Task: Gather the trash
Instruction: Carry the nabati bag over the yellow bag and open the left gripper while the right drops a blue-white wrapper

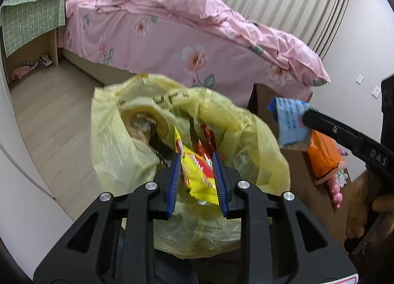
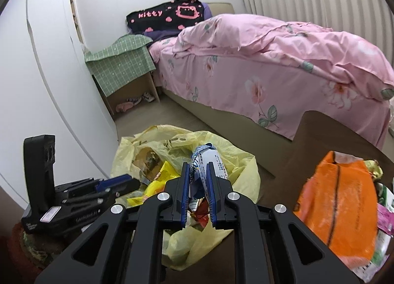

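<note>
A yellow plastic bag (image 1: 118,141) stands open on the floor with several wrappers inside. My left gripper (image 1: 195,154) is over its mouth, pads pressed on a yellow and red snack wrapper (image 1: 197,173). From the right, my right gripper (image 1: 305,116) comes in shut on a blue and white wrapper (image 1: 290,121), held beside the bag's rim. In the right wrist view the right gripper (image 2: 198,164) pinches that blue and white wrapper (image 2: 204,161) above the bag (image 2: 246,180). The left gripper (image 2: 133,181) is at the left with the yellow wrapper (image 2: 157,180).
An orange bag (image 2: 337,205) and more litter lie on a brown table (image 2: 320,131) at the right, with a pink toy (image 1: 336,193). Behind are a bed with a pink floral cover (image 1: 172,38), a nightstand under a green cloth (image 1: 32,23) and a white wardrobe (image 2: 37,74). A hand (image 1: 357,210) holds the right gripper.
</note>
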Demonstrator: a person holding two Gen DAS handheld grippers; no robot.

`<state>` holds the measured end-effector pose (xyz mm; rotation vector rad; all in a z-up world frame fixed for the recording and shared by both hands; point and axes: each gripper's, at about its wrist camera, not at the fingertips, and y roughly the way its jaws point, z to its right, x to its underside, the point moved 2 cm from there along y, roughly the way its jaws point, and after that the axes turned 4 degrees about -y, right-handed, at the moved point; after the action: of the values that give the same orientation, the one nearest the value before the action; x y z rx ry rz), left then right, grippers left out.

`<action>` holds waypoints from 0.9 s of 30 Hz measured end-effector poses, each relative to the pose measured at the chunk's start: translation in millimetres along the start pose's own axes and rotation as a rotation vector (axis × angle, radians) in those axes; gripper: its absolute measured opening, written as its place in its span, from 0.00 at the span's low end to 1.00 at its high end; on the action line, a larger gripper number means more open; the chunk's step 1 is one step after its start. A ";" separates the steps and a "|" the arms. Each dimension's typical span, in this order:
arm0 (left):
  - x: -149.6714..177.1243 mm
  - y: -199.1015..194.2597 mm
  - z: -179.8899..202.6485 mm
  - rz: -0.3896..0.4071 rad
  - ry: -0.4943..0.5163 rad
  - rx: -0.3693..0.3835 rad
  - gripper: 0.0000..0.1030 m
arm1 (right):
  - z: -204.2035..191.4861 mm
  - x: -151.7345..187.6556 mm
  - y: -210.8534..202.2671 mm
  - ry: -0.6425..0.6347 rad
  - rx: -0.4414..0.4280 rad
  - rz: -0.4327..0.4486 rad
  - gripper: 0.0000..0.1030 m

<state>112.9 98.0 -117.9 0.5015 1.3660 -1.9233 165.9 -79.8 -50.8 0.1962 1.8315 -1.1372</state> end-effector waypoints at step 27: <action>-30.9 -4.5 18.8 0.069 -0.033 0.042 0.39 | 19.7 17.6 -24.4 0.034 0.015 0.041 0.40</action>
<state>132.0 91.5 -87.5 0.5278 1.2738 -1.8998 155.1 -114.1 -51.9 0.2623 1.8411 -1.1250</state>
